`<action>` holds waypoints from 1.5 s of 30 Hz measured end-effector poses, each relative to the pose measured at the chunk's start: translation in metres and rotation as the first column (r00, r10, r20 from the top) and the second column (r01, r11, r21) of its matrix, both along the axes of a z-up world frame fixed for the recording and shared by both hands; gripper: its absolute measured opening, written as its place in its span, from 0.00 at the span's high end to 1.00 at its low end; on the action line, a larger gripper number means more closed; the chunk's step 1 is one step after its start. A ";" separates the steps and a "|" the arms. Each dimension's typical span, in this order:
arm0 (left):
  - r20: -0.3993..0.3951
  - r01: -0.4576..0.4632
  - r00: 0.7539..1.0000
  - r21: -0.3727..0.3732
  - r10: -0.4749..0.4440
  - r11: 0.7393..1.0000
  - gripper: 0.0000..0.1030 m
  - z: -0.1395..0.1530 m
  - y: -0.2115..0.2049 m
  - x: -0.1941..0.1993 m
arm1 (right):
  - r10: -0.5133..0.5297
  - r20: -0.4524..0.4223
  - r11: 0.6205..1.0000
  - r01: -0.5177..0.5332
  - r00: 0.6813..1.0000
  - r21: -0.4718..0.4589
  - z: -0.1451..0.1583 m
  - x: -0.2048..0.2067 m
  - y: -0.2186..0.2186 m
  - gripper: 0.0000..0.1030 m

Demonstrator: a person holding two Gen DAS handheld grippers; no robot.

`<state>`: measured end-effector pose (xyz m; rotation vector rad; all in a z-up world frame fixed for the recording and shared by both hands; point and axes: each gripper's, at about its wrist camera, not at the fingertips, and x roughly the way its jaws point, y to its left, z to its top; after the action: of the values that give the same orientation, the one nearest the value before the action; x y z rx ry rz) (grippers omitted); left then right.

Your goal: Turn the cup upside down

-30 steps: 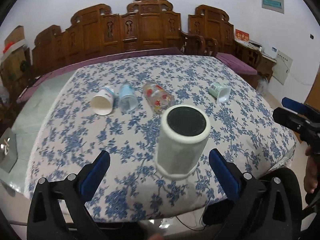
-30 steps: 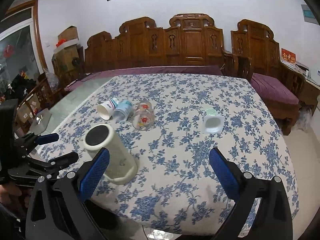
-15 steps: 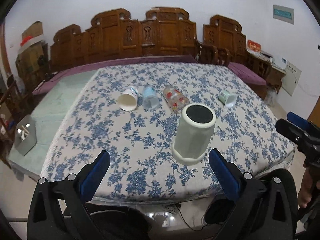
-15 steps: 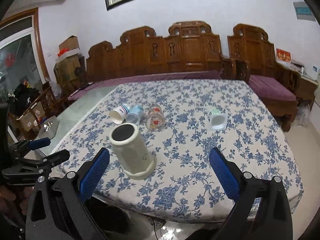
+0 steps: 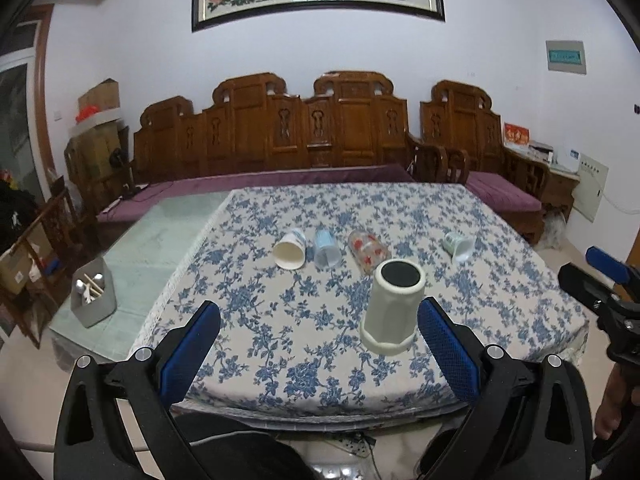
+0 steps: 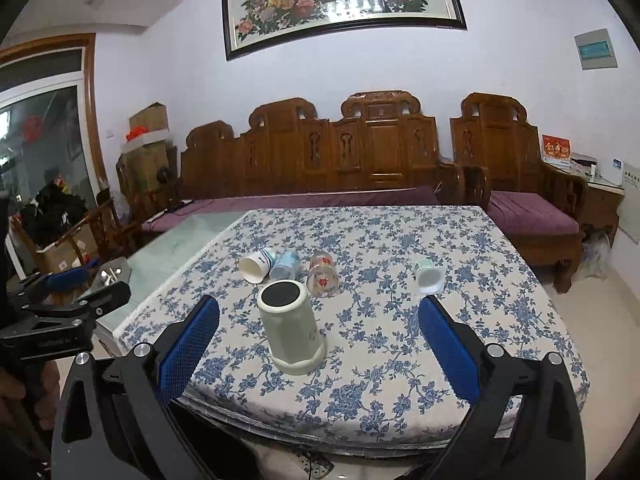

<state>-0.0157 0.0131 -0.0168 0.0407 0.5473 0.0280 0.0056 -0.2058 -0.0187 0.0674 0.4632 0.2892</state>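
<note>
A pale grey-green cup (image 5: pixel 394 306) stands upside down on the flowered tablecloth near the table's front edge, its dark base facing up; it also shows in the right wrist view (image 6: pixel 290 328). My left gripper (image 5: pixel 320 344) is open and empty, held back off the table's front edge. My right gripper (image 6: pixel 320 344) is open and empty, also back from the table. Each gripper shows at the edge of the other's view.
Behind the cup lie a white paper cup (image 5: pixel 290 254), a light blue cup (image 5: pixel 327 252), a clear glass with red flowers (image 5: pixel 368 249) and a small green-and-white cup (image 5: pixel 459 246), all on their sides. A grey cutlery holder (image 5: pixel 93 300) stands on the glass table at left. Wooden benches stand behind.
Both grippers have pulled back and up from the table, so the cup looks smaller and farther. The cup has stayed upside down on the cloth.
</note>
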 end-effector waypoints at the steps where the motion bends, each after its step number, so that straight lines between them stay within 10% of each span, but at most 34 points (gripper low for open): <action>1: 0.003 0.000 1.000 -0.001 0.000 1.000 0.08 0.001 0.000 -0.001 | -0.003 0.003 1.000 0.003 1.000 0.000 0.001 -0.001 0.000 0.02; 45: 0.047 0.003 0.999 -0.004 -0.003 1.000 0.08 0.008 -0.005 -0.012 | -0.023 0.017 1.000 0.023 1.000 0.003 -0.002 0.001 -0.001 0.03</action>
<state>-0.0272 0.0082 -0.0087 0.0367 0.5001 0.0251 0.0061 -0.2067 -0.0205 0.0726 0.4454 0.2678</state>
